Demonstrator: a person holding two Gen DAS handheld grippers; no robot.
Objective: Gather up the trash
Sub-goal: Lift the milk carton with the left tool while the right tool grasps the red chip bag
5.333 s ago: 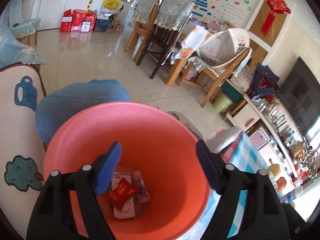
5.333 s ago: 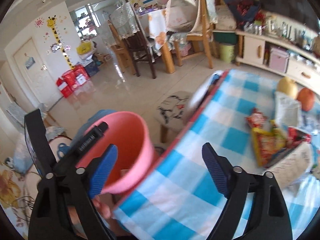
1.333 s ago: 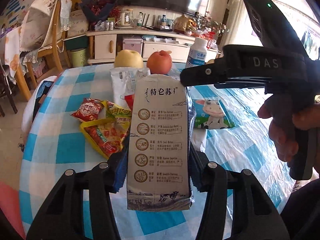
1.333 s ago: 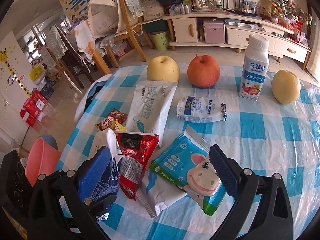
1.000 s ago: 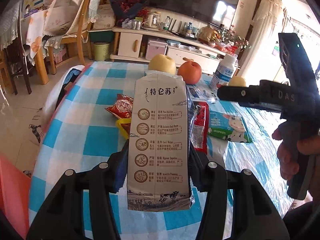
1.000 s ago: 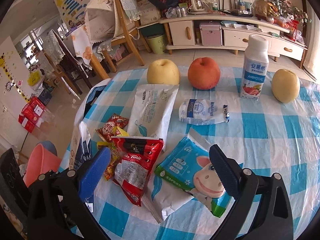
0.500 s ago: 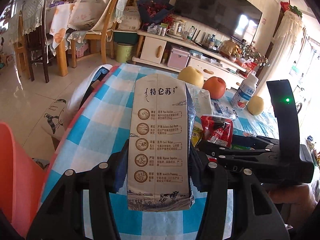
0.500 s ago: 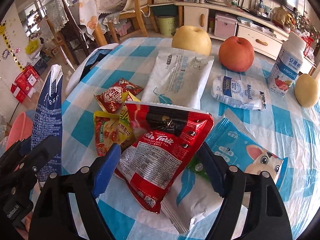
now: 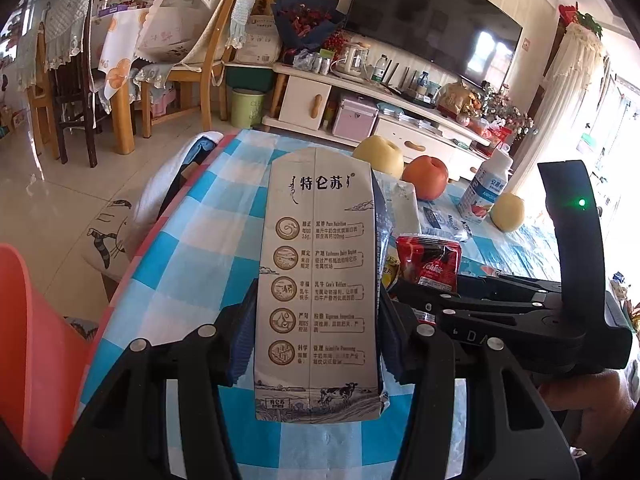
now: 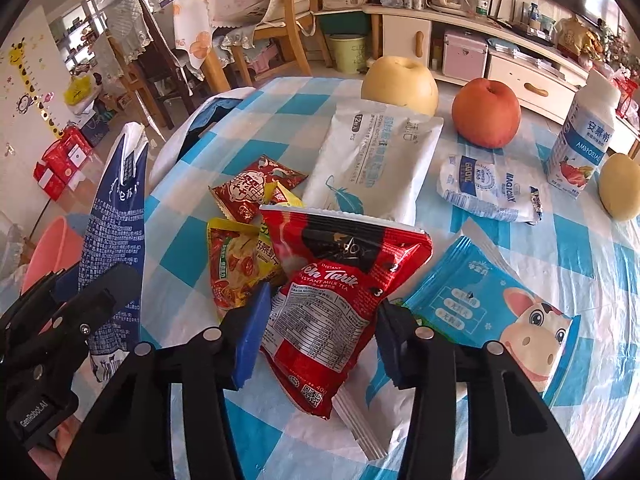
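Note:
My left gripper point(image 9: 316, 340) is shut on a flattened milk carton point(image 9: 318, 280) and holds it upright above the left edge of the checked table point(image 9: 208, 216). The carton also shows in the right wrist view point(image 10: 114, 236), beside the pink bin point(image 10: 52, 248). The bin's rim is at the left in the left wrist view point(image 9: 28, 340). My right gripper point(image 10: 320, 332) is shut on a red milk tea packet point(image 10: 340, 280), lifted off the cloth. Yellow and red snack wrappers point(image 10: 240, 256) lie just behind it.
On the table lie a white pouch point(image 10: 376, 160), a small white wrapper point(image 10: 488, 188), a blue cow wipes pack point(image 10: 488, 308), two pears point(image 10: 400, 84), an apple point(image 10: 486, 114) and a yogurt bottle point(image 10: 584, 140). Chairs and a TV cabinet stand beyond.
My right gripper has closed on the red packet and lifted it. My left gripper has carried the carton left, toward the pink bin.

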